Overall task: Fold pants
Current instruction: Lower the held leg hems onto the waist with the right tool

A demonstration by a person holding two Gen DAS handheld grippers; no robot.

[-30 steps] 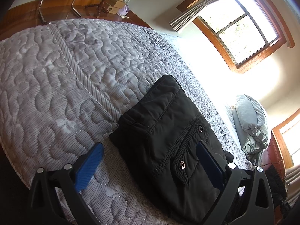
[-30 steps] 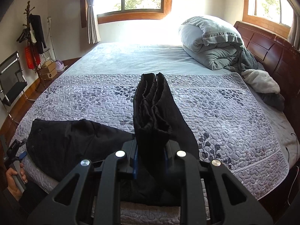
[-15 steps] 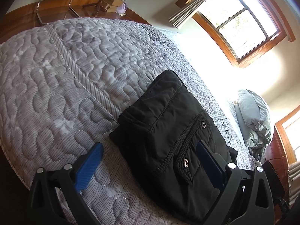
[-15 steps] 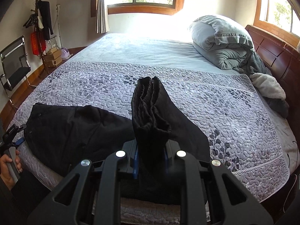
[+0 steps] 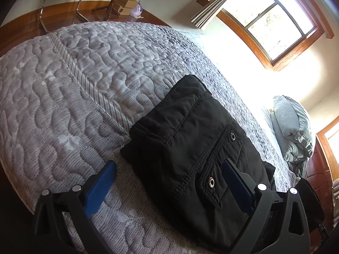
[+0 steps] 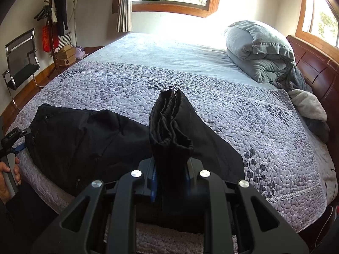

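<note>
Black pants (image 6: 84, 133) lie across the near edge of the quilted bed. In the left wrist view their waist end (image 5: 197, 148), with a snap pocket, lies between and ahead of my left gripper's (image 5: 169, 182) open blue fingers; the right finger is over the fabric, the left one over the quilt. My right gripper (image 6: 170, 177) is shut on the bunched leg cuffs (image 6: 171, 122) and holds them lifted above the bed, the cuffs standing up past the fingers. The left gripper also shows at the far left of the right wrist view (image 6: 12, 137), held by a hand.
A folded grey duvet (image 6: 258, 50) and a white blanket (image 6: 307, 103) sit by the wooden headboard (image 6: 317, 67) at the right. A chair (image 6: 21, 61), coat rack (image 6: 53, 21) and boxes (image 6: 65, 57) stand on the floor to the left. Windows are at the back.
My right gripper has carried the lifted cuffs leftward and higher, toward the waist end. My left gripper has shifted slightly and stays open.
</note>
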